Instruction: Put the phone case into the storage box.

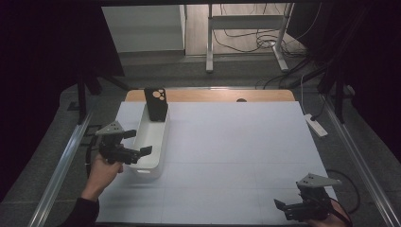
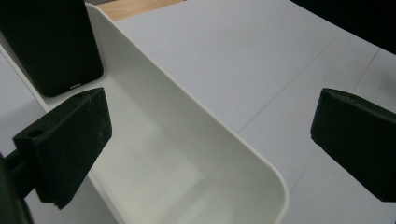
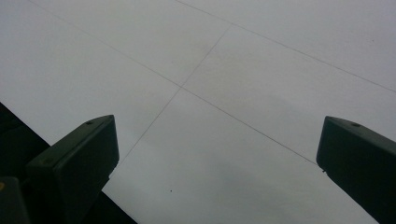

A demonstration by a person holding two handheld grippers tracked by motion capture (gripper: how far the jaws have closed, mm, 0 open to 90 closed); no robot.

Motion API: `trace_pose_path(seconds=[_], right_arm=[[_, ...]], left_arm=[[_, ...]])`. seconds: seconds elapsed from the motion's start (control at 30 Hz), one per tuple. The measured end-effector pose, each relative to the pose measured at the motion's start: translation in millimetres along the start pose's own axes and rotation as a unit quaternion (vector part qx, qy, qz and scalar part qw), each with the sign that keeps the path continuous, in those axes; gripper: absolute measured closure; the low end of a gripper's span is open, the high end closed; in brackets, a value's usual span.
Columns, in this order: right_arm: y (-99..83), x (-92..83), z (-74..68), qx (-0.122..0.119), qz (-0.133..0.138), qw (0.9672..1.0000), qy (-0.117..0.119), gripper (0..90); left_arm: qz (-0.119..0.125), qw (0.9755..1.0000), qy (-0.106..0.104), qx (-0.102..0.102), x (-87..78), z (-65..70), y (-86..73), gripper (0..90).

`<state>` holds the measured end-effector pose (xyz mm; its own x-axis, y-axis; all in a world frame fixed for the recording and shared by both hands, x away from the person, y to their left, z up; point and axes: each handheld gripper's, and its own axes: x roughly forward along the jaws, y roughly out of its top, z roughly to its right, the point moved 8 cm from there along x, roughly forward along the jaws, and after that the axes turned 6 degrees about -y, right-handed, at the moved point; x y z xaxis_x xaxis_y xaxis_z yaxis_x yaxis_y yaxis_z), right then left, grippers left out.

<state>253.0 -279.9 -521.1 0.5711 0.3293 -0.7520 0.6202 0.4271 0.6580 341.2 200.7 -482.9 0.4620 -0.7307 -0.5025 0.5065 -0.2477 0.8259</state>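
Black jaws of the left gripper stand wide apart in the left gripper view, straddling the near end of a white tray: one jaw hangs over the tray's hollow, the other over the table sheet outside its wall. Nothing is held between them. At the tray's far end a dark phone case stands upright inside, leaning toward the end wall.

From the high view, the left gripper sits at the tray's near left corner, jaws pointing across the rim, while the phone case rises above the far end with its camera cut-outs showing. The right gripper rests low near the table's front right corner, well apart from tray and case; in the right gripper view its jaws are spread over the bare white sheet, holding nothing.

Step in hand, as judged: the left gripper is approaching the tray, either to take its wall or to travel along it toward the case; which of the two cannot be told, since the jaws touch nothing yet.

Next move, if the wall is the target: lower the jaws so that the thin rim lies between them, then close squarely. If the case is the target: advance toward the far end and turn the jaws to meet its narrow edges.
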Motion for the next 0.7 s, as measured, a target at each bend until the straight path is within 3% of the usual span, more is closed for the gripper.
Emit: trace_pose_path(seconds=[0.7], right_arm=[[0.0, -0.2, -0.2, -0.002, 0.001, 1.0, 0.0, 0.0]], left_arm=[[0.004, 0.9997, 0.024, -0.006, -11.7, 21.3, -33.2, 0.0]])
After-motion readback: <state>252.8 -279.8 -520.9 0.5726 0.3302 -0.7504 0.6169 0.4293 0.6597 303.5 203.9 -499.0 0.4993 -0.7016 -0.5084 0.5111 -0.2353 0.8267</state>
